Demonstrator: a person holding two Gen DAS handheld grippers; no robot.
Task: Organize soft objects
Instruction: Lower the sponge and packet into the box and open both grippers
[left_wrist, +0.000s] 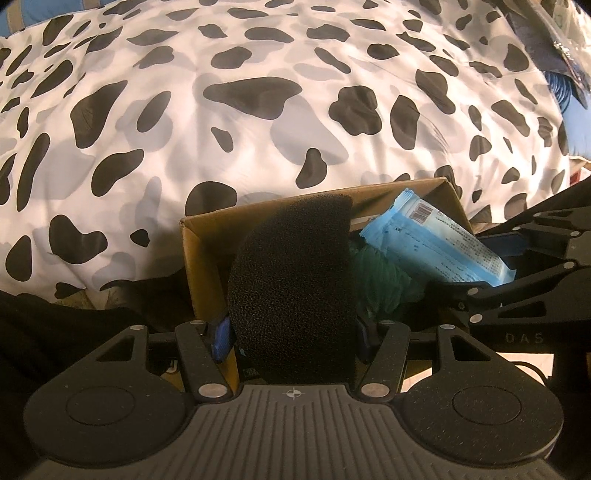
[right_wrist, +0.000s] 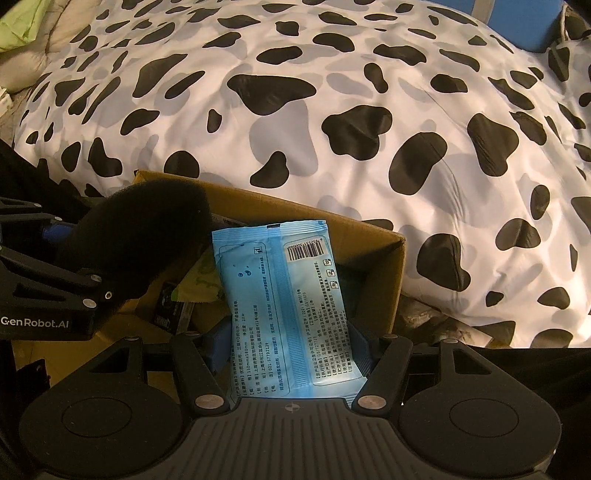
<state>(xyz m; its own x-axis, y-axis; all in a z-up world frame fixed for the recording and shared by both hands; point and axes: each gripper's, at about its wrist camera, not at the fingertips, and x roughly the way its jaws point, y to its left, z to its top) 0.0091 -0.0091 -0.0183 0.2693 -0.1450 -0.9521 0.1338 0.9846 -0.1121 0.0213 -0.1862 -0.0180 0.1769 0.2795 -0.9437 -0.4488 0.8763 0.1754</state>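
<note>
A black foam sponge (left_wrist: 291, 266) stands upright between the blue pads (left_wrist: 222, 334) of my left gripper (left_wrist: 291, 328), which is shut on it. It hangs over an open cardboard box (left_wrist: 207, 258). My right gripper (right_wrist: 288, 343) is shut on a light blue wipes pack (right_wrist: 284, 295), barcode end up, tilted over the same box (right_wrist: 391, 280). In the left wrist view the pack (left_wrist: 436, 243) and the right gripper (left_wrist: 517, 258) show at the right. In the right wrist view the sponge (right_wrist: 147, 229) and left gripper (right_wrist: 59, 280) show at the left.
The box rests against a white duvet with black cow spots (left_wrist: 258, 110) (right_wrist: 369, 110). Inside the box lie a dark green cloth (left_wrist: 384, 280), a pale green packet (right_wrist: 203, 280) and a small dark packet (right_wrist: 168, 310). Dark fabric (left_wrist: 55, 325) lies at the lower left.
</note>
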